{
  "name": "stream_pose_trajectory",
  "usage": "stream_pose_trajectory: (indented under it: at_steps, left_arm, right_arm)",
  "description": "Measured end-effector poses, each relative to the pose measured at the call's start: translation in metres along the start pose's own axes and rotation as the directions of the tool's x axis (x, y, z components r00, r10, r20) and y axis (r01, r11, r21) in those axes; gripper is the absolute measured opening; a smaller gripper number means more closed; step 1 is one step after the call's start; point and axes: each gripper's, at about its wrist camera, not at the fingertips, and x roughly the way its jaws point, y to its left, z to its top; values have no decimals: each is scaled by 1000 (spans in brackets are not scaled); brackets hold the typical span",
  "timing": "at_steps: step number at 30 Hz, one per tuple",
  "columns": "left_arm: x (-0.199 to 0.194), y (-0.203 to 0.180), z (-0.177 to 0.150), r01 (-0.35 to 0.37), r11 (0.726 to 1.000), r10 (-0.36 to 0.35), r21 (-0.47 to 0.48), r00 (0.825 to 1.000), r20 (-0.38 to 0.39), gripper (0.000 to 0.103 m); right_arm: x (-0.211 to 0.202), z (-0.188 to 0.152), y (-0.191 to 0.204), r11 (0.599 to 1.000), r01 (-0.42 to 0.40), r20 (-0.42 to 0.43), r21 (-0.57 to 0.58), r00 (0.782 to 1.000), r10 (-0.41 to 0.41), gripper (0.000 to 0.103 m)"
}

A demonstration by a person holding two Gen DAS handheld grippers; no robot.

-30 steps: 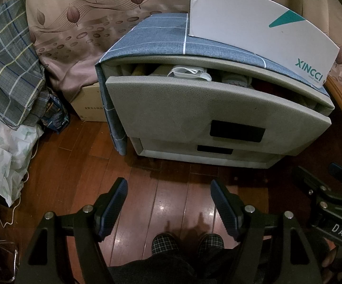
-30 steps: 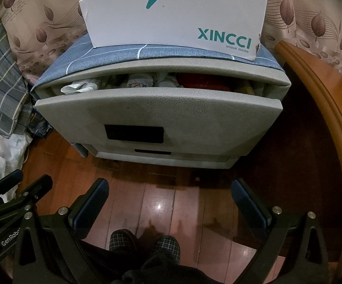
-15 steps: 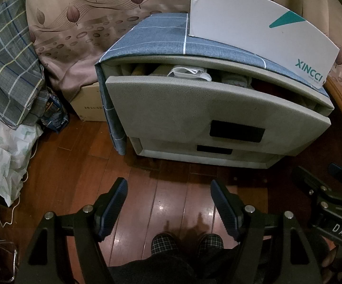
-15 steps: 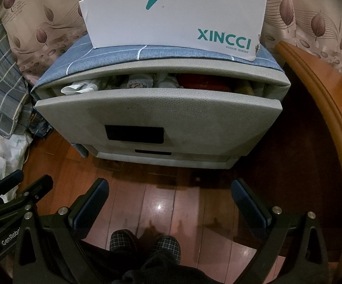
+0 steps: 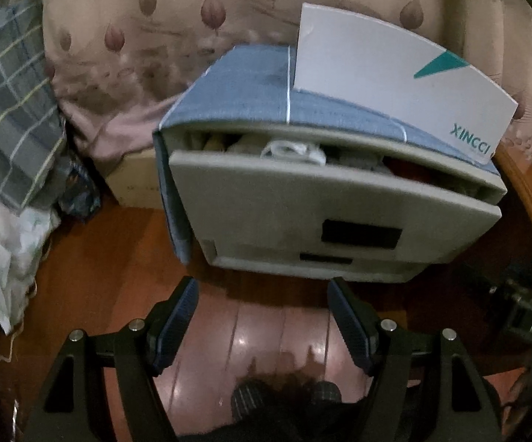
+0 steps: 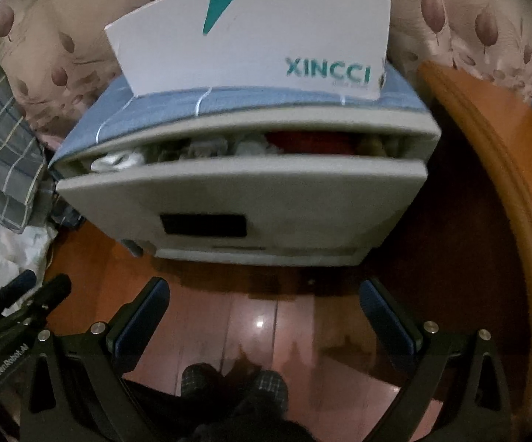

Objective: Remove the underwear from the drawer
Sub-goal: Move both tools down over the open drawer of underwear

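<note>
A grey drawer unit stands on the wooden floor, its top drawer pulled partly open. Folded underwear fills it: a white piece near the left end, a red piece toward the right. My left gripper is open and empty, low over the floor in front of the unit. My right gripper is open and empty too, also short of the drawer front. The right gripper's body shows at the left wrist view's right edge.
A white XINCCI shoe box sits on the blue cloth covering the unit. A plaid cloth and bags pile at the left. A curved wooden bed edge runs at the right. A leaf-pattern curtain hangs behind.
Both grippers have lifted and tilted, so the drawer unit sits lower in both views and the frames are blurred. Neither jaw has changed its opening.
</note>
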Motion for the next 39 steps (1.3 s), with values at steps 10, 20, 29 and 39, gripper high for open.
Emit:
stream_pose_trajectory:
  at_steps: [10, 20, 29, 39]
  left_arm:
    - [17, 32, 44, 9, 999, -8, -38, 999, 42, 74]
    - [49, 37, 79, 43, 999, -42, -18, 998, 35, 74]
    - [77, 36, 99, 59, 998, -59, -5, 998, 14, 74]
    - [96, 30, 109, 74, 997, -74, 30, 997, 3, 74]
  right_arm:
    - [14, 56, -13, 998, 64, 65, -24, 996, -63, 102]
    - [55, 82, -17, 996, 88, 44, -29, 995, -86, 102]
    - [73, 92, -26, 998, 65, 36, -12, 997, -65, 102]
    - [80, 100, -26, 998, 60, 31, -18, 998, -59, 102]
